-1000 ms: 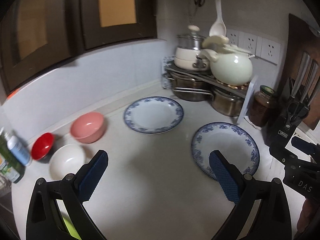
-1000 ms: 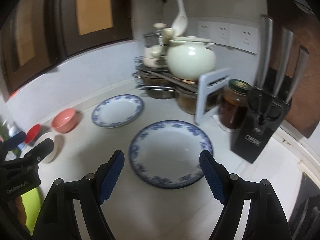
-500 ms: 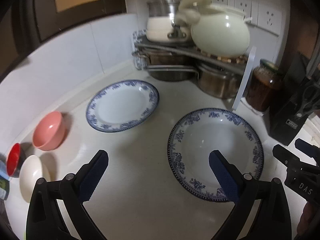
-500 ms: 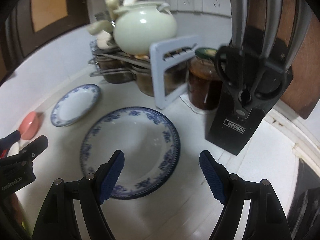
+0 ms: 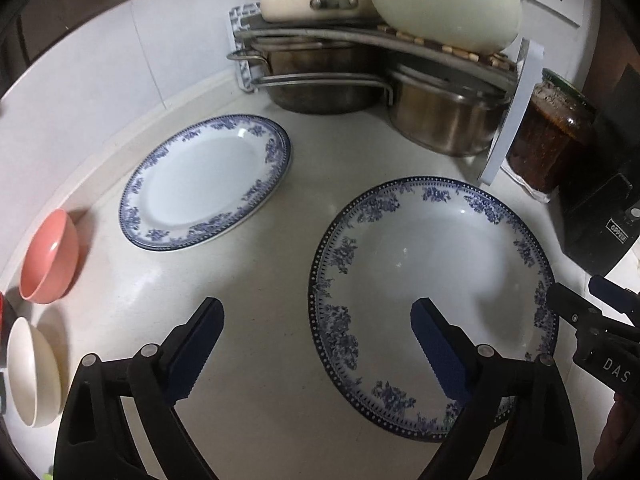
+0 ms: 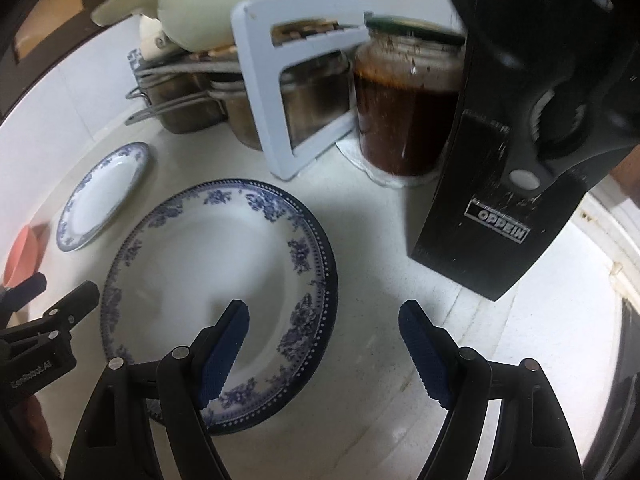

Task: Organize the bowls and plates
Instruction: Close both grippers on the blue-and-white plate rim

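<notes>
Open counter (image 5: pixel 272 300): bare strip between the two plates, running from 6 to 12 o'clock in the left wrist view
Near plate (image 5: pixel 432 300): fills the 3 o'clock side, its rim between each gripper's jaws
Far plate (image 5: pixel 208 192): lies at 11 o'clock, apart from the near plate
Pot rack (image 5: pixel 360 80): blocks 12 to 1 o'clock
Jar (image 6: pixel 404 100): just beside the rack
Knife block (image 6: pixel 512 160): walls off 2 o'clock in the right wrist view
Pink bowl (image 5: pixel 50 256), white bowl (image 5: pixel 32 372): crowd 9 o'clock edge
</notes>
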Motion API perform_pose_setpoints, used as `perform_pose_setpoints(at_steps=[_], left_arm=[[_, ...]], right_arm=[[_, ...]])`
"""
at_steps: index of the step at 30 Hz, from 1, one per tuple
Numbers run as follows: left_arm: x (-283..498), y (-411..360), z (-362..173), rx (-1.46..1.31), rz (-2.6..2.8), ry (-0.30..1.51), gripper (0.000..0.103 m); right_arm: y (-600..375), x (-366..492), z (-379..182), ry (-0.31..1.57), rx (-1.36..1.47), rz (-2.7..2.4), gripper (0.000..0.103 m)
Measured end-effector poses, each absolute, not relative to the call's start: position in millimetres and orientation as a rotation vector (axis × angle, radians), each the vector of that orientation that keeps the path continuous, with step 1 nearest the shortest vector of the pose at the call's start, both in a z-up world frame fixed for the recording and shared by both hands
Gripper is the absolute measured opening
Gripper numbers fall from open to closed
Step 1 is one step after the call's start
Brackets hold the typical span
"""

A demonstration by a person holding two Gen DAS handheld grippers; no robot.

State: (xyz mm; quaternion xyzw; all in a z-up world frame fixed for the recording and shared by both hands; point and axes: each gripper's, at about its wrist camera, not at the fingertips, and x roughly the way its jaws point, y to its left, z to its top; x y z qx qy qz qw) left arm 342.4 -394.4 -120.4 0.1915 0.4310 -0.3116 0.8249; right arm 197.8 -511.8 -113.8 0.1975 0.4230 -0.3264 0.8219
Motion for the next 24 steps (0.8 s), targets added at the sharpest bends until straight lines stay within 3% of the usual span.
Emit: perform_pose_setpoints(at_steps=[7,15,24], left_arm=[[355.5,-406.9,-136.5,0.403,-0.667,0.989,0.083],[362.5,-413.8,-148.9,0.418,-0.671,1.017,0.074],[367.4,-419.3,-156.8,0.421,-0.698,1.053,0.054]], right_arm=[[-521.4,210.6,-125.5,0.952,0.435,-0.688,0.077],[-536.0,224.9,-140.2,0.994,0.452,-0.682,0.061],[-540.7,230.6,-144.1,1.004,0.466,-0.666,0.05]])
